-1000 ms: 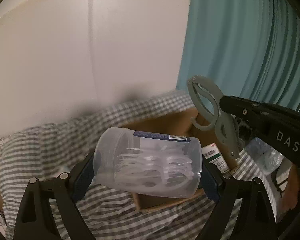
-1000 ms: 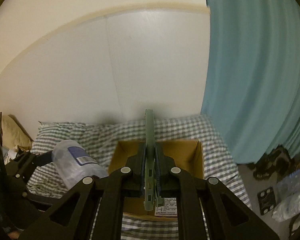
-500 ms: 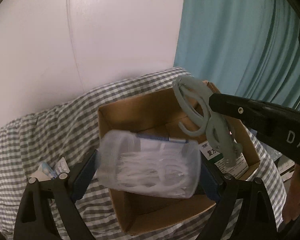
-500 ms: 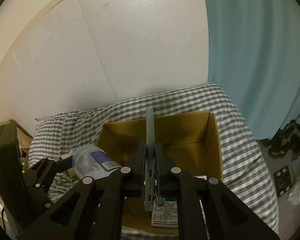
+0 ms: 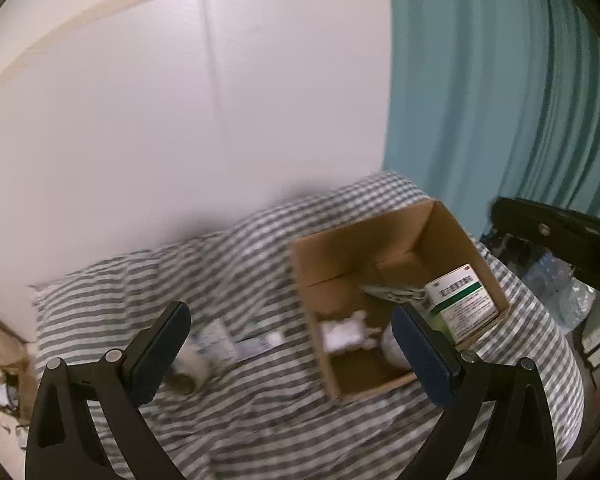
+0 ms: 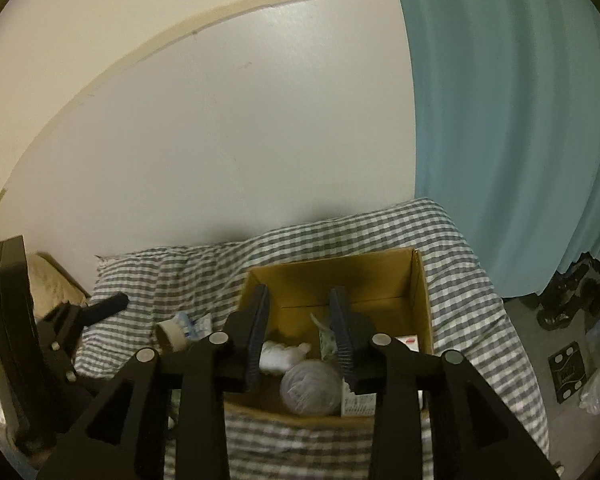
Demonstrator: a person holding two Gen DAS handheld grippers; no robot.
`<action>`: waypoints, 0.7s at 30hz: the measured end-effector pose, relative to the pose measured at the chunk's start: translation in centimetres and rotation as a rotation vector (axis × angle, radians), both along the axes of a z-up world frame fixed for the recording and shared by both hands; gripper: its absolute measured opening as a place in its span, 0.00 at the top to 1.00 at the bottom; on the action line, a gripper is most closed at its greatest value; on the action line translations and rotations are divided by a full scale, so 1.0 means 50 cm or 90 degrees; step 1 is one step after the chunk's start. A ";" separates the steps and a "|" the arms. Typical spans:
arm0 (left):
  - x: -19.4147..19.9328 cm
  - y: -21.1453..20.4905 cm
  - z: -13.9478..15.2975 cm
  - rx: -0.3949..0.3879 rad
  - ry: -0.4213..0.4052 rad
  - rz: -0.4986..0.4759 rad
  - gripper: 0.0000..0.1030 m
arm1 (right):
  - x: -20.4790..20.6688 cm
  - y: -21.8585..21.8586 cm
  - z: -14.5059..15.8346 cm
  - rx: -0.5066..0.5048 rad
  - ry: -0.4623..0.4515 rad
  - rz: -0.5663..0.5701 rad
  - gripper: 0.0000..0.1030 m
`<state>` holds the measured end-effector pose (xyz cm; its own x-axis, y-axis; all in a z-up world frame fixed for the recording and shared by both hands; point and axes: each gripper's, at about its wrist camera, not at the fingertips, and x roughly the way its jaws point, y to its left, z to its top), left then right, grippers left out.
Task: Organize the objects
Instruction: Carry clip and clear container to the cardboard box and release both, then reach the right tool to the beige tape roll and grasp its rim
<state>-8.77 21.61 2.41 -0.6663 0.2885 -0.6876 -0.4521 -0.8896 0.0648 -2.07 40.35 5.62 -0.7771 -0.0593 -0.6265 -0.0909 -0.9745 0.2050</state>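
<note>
An open cardboard box [image 5: 440, 220] [image 6: 422, 280] sits on a grey checked bed cover. In it lie a clear plastic jar [image 6: 310, 388], a white and green medicine carton [image 5: 460, 304], a grey-green flat tool [image 6: 326, 338] and a white crumpled thing [image 6: 280, 354]. My left gripper [image 5: 290, 344] is open and empty, above the cover left of the box. My right gripper [image 6: 300, 328] is open and empty, above the box's near side.
A tape roll [image 5: 190, 372] [image 6: 172, 334] and small packets [image 5: 220, 340] lie on the cover left of the box. A white wall stands behind, a teal curtain [image 6: 520, 120] at the right. Dark shoes and plastic bags [image 6: 572, 300] lie on the floor at the right.
My left gripper let go of the clear jar and my right gripper let go of the grey-green tool; both now lie in the box. Both grippers opened and pulled back.
</note>
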 end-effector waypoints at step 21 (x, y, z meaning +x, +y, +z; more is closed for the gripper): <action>0.133 -0.419 0.037 0.008 0.034 0.159 0.00 | 0.114 -0.348 0.047 0.108 0.000 0.084 0.33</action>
